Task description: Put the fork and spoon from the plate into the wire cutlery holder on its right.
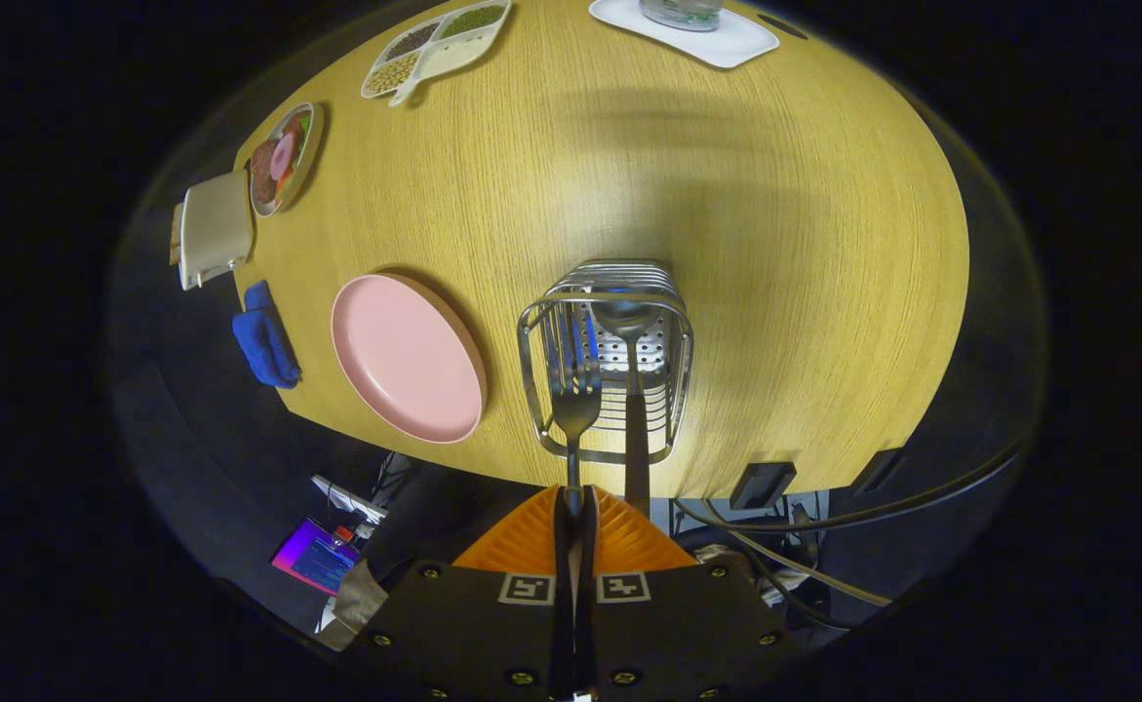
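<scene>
While the fork (pixel 575 414) hangs tines-down over the wire cutlery holder (pixel 606 361), I have the gripper (pixel 575 507) clenched on its handle, both fingers pressed against the thin shaft with almost no gap between them. The tines sit just above the near rim of the holder, toward its left side. The spoon (pixel 629 331) is already inside, its bowl resting against the perforated floor at the far end and its handle leaning back over the near rim, just to the right of the fork.

The pink plate (pixel 407 356) lies to the left of the holder on the wooden table (pixel 775 244) and carries no cutlery, so I judge the task nearly done: only this fork is left to drop.

To do this step well I would keep the fork upright and nudge it a little farther from the near rim, so the tines clear the wire and do not catch between the bars. I would also hold it left of the spoon handle, since a knock there could tip the spoon out. Then I would lower until the tines are well inside the basket before loosening the fingers, rather than letting go from height, because a light wire holder near the table's near edge could shift or rock under a dropped fork.
</scene>
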### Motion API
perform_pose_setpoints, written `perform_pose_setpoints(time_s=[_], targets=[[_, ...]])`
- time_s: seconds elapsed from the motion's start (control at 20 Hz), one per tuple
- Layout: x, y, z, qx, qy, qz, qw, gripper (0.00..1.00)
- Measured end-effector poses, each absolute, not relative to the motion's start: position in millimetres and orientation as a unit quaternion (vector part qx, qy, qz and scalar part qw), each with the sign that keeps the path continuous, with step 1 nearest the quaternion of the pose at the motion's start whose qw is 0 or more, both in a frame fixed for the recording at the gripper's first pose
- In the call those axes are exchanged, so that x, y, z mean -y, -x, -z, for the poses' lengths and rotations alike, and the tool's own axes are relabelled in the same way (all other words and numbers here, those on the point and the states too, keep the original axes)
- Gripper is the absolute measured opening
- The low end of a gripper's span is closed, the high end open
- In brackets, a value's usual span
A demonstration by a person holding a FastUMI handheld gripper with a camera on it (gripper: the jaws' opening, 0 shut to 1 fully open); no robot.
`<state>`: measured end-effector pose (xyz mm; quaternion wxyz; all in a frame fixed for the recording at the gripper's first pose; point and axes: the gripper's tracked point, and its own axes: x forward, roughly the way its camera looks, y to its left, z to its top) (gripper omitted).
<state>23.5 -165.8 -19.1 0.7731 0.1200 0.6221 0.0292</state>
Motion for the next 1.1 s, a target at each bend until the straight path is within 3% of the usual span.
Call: perform_pose_setpoints(time_s=[0.45,0.7,1.1], targets=[[179,-30,29,-0.676,-0.1,-0.006,0.73,0.02],[176,-39,29,-0.666,-0.104,-0.013,0.738,0.12],[179,-48,22,-0.618,-0.137,-0.01,0.774,0.12]])
